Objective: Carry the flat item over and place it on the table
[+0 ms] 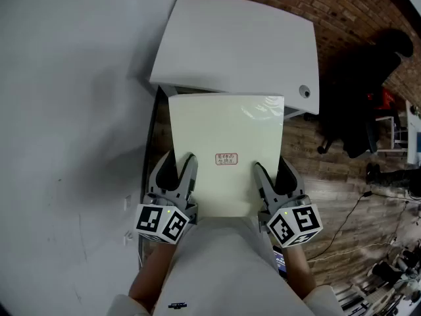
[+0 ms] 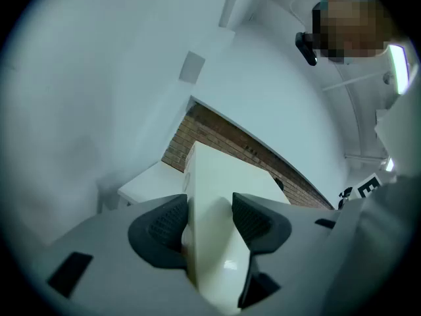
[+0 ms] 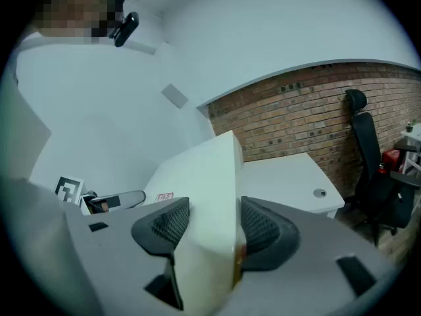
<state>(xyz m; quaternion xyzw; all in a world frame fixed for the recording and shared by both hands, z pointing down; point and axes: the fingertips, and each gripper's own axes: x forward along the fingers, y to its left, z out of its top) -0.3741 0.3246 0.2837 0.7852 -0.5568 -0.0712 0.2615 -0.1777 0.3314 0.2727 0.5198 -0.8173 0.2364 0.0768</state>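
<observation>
Flat item: held up level, far edge at the near edge of the white table, not set down | left gripper and right gripper each clamp its near edge | carry seems nearly done; setting down and release remain

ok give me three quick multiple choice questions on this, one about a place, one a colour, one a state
1. Where is the white rectangular table relative to the pale cream flat board?
A on top of it
B just beyond its far edge
C behind the person

2. What colour is the print on the small label at the board's middle?
A blue
B green
C red

3. What is the left gripper doing?
A clamping the board's edge
B open, empty
C holding a cup

Answers:
1 B: the head view shows the table past the board's far edge.
2 C: the print is red.
3 A: the left gripper view shows both pads on the board.
</observation>
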